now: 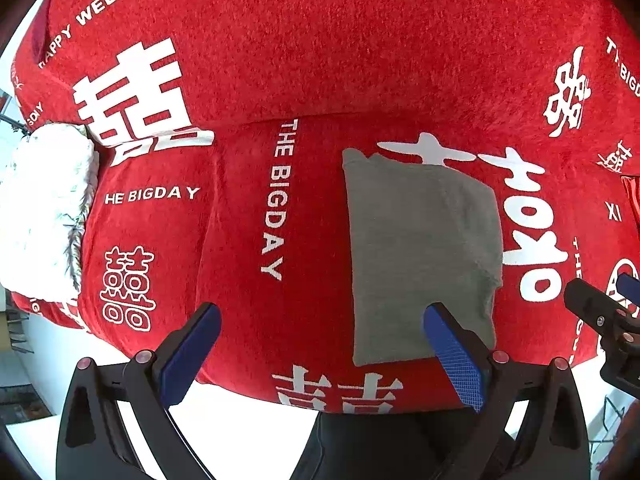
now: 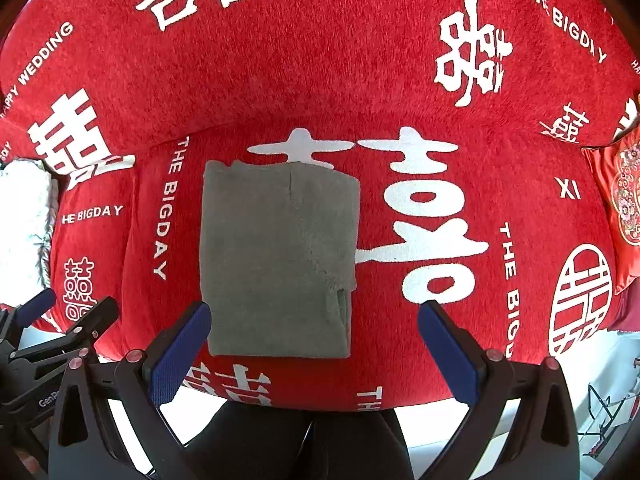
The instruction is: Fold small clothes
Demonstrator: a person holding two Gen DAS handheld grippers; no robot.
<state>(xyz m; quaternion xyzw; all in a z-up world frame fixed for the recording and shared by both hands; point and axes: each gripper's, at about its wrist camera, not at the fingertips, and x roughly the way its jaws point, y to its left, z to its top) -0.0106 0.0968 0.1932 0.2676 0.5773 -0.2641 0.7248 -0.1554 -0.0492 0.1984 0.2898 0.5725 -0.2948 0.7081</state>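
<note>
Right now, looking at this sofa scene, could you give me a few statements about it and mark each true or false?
1. The grey garment lies folded in a neat rectangle on the red sofa cover. True.
2. The left hand-held gripper is clamped on the garment. False: it is open and holds nothing.
3. The right hand-held gripper is open. True.
4. The cover is plain, with no print. False: it carries white characters and words such as "THE BIGDAY".
5. A white cushion lies at the sofa's left. True.

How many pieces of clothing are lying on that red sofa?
1: a folded grey garment lies flat on the seat of the red sofa, ahead of both open grippers. None other shows.
</note>
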